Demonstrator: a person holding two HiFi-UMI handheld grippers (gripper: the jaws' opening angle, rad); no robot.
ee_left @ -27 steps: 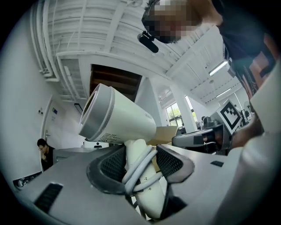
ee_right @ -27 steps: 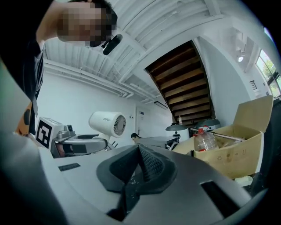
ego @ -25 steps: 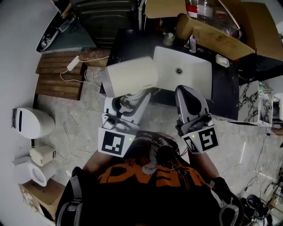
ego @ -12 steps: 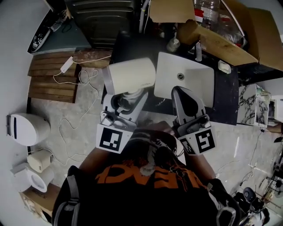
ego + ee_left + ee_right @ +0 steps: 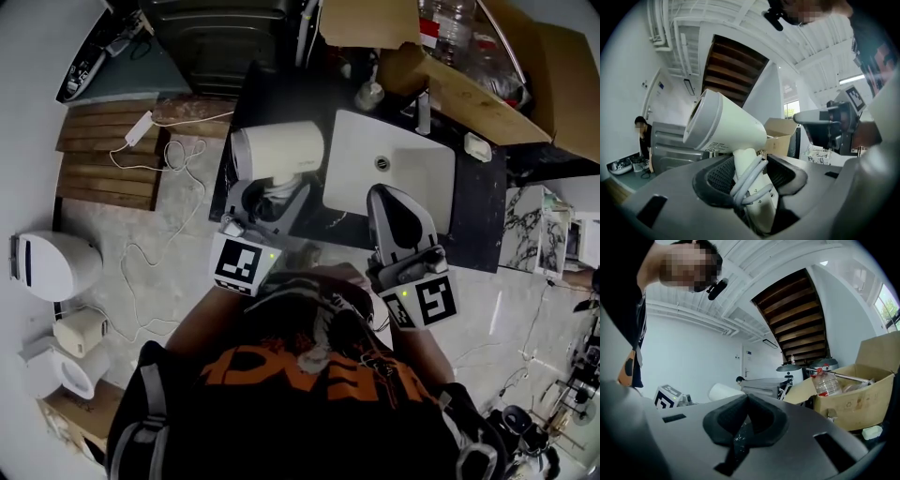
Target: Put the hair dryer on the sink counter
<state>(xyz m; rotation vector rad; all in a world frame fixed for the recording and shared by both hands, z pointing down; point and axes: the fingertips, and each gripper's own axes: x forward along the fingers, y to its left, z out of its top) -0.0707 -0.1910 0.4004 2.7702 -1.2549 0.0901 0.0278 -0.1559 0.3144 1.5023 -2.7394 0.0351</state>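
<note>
The left gripper (image 5: 270, 197) clamps the white hair dryer (image 5: 278, 150) by its cord-wrapped handle, barrel level above the dark sink counter (image 5: 480, 202) left of the basin (image 5: 398, 173), probably for setting down; the right gripper (image 5: 392, 199) idles, jaws together

The hair dryer (image 5: 278, 150) has a smooth cream plastic shell with a soft satin sheen. Its grey cord (image 5: 749, 180), wound round the handle, looks rubbery and matt. The left gripper (image 5: 274, 195) and right gripper (image 5: 398, 202) have matt grey plastic bodies. The left one's 2 fingers (image 5: 719, 176) carry black pads with a fine ribbed texture (rubber, by the look). The table (image 5: 478, 202) is dark and faintly glossy, its sink (image 5: 352, 141) white and glazed-smooth. At the table's back edge stands a dull brown cardboard box (image 5: 469, 89). Off its left edge, bare wooden slats (image 5: 103, 159) lie on a pale marbled stone floor (image 5: 178, 272).
</note>
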